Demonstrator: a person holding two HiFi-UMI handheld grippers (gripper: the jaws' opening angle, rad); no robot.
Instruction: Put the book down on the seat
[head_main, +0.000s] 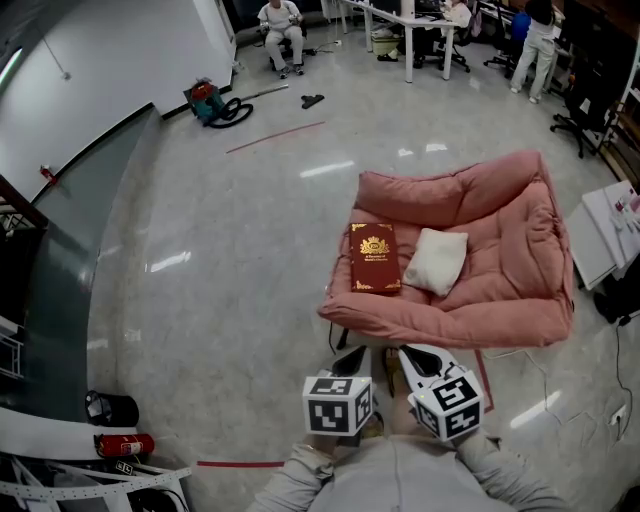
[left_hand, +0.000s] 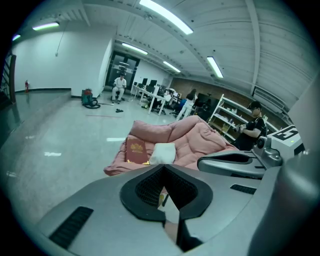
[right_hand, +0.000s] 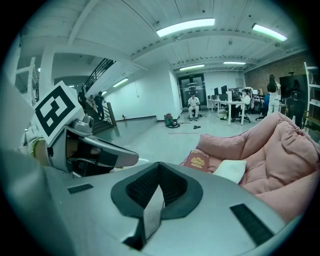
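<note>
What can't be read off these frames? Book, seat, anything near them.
- Print on the book: too small in every view.
- Whether the pillow touches the book: too small to tell in the head view.
- Frame under the seat: mostly hidden by its cushion in the head view.
- Part of the seat's front edge: behind the left tool in the left gripper view.
- Seat's right side: cut off by the right gripper view's edge.

A red and teal vacuum cleaner (head_main: 207, 101) sits on the floor (head_main: 200, 260) by the white wall (head_main: 90, 70), a red tape line (head_main: 275, 137) nearby. A red fire extinguisher (head_main: 125, 444) lies on its side near the floor's left edge.
</note>
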